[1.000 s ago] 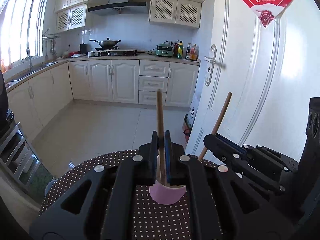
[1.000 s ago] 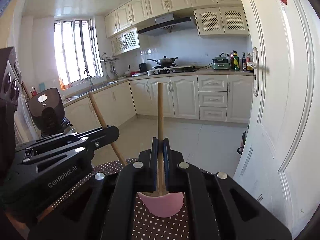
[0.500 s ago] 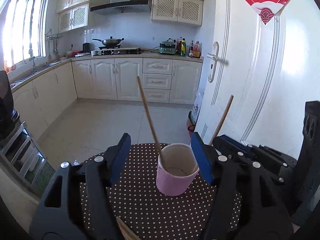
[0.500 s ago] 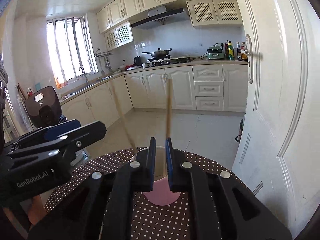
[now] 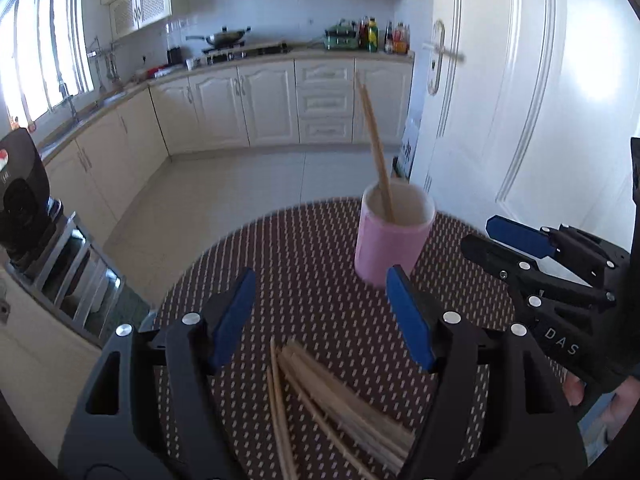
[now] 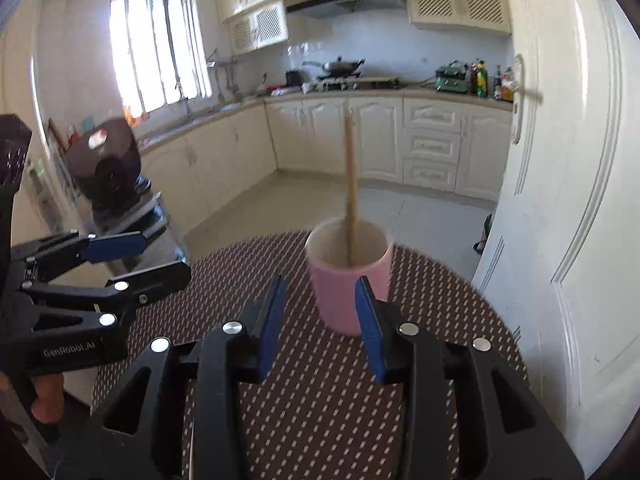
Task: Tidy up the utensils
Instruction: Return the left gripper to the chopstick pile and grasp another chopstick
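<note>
Item: wooden chopsticks, a loose fanned bundle laid flat on the dotted table mat just below the left gripper, with two more stood leaning in the pink cup further back on the mat. Both the left gripper and the right gripper are seen spread wide and holding nothing. The sticks are judged light, stiff, thin and smooth, likely to roll or slip, so each is best pinched singly near mid-length.

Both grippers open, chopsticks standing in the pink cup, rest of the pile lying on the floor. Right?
Not the floor. The pile of chopsticks lies on the dotted table, seen in the left wrist view. Both grippers are open, and chopsticks do stand in the pink cup.
</note>
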